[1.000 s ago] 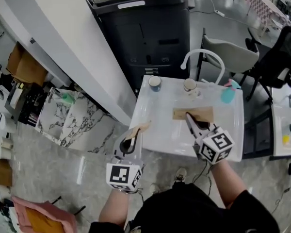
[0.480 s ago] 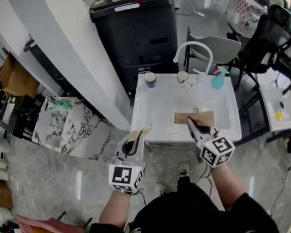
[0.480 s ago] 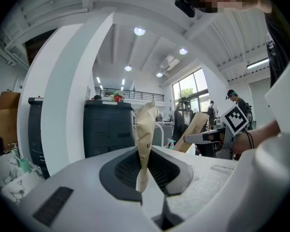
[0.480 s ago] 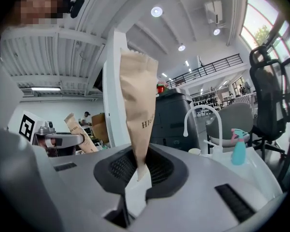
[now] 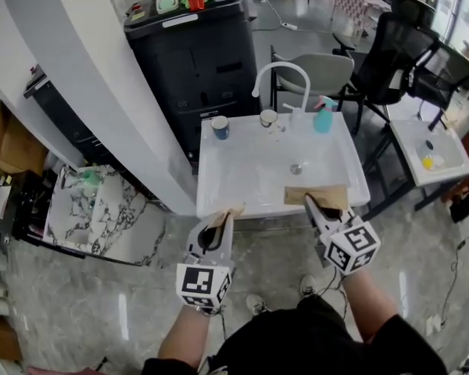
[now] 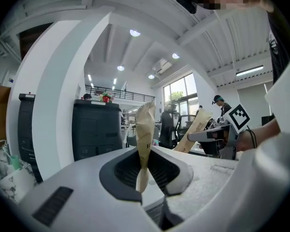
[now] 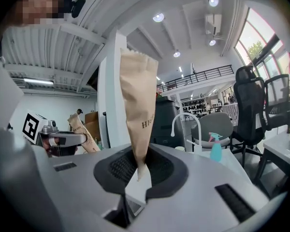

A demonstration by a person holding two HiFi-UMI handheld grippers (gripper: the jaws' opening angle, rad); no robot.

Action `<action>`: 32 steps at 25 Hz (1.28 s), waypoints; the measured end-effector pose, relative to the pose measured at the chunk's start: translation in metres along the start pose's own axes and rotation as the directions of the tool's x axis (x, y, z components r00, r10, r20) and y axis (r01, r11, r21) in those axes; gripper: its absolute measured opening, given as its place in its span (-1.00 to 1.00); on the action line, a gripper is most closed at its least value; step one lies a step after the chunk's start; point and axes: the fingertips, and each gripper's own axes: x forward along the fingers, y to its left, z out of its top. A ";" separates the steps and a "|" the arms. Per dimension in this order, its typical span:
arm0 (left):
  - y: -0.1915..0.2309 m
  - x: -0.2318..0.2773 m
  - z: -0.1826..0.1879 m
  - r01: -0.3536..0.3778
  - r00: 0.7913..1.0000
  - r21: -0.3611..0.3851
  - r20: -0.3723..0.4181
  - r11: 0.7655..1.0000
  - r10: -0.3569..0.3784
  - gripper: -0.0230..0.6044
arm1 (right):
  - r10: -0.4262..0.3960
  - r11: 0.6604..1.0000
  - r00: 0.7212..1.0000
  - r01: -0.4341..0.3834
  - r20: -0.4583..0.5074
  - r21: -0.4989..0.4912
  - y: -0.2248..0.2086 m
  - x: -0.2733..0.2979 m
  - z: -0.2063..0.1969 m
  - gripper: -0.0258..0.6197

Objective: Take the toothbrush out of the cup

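White basin worktop (image 5: pixel 246 180) fills the middle of the head view, with a curved tap (image 5: pixel 282 73) at its far edge. A blue cup (image 5: pixel 220 126) stands at 11 o'clock and a pale cup (image 5: pixel 269 118) at 12 o'clock beside the tap, both well apart from my claws. The toothbrush is too small to make out in either.

My left claw (image 5: pixel 221 219) sits nearly closed on a narrow strip of brown paper (image 6: pixel 146 124), just short of the worktop's near rim. My right claw (image 5: pixel 313 206) is clamped the same way on a wider brown paper sleeve (image 5: pixel 316 194), which overlaps that rim at 1 o'clock.

Between the claws and the cups lies the flat basin floor with its drain (image 5: pixel 295 168). A teal spray bottle (image 5: pixel 322 116) stands at the far right corner. A white pillar (image 5: pixel 78 84) and a black cabinet (image 5: pixel 195 53) close in at 10 to 11 o'clock, and office chairs (image 5: pixel 387 53) stand at 2 o'clock.

Both hands are held about level, side by side, pointing toward 12 o'clock.
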 end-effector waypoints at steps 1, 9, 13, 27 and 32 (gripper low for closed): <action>-0.005 -0.002 0.000 0.000 1.000 0.000 -0.003 1.000 0.000 -0.81 | 0.002 1.000 1.000 -0.002 0.001 -0.001 0.000 -0.005 0.001 -0.78; -0.064 -0.007 0.003 -0.067 0.998 -0.002 -0.010 0.998 0.067 -0.81 | 0.086 0.996 0.996 -0.086 0.007 -0.010 -0.019 -0.046 0.003 -0.78; -0.110 -0.004 0.002 -0.124 0.992 -0.004 -0.022 0.992 0.123 -0.81 | 0.144 0.990 0.990 -0.144 0.004 -0.009 -0.040 -0.075 0.003 -0.78; -0.209 -0.019 -0.012 -0.237 0.970 -0.018 -0.052 0.971 0.236 -0.81 | 0.274 0.962 0.962 -0.274 -0.008 0.000 -0.067 -0.142 -0.008 -0.78; -0.221 -0.019 -0.010 -0.243 0.969 -0.008 -0.042 0.970 0.243 -0.81 | 0.277 0.961 0.961 -0.277 -0.007 -0.009 -0.072 -0.154 -0.008 -0.78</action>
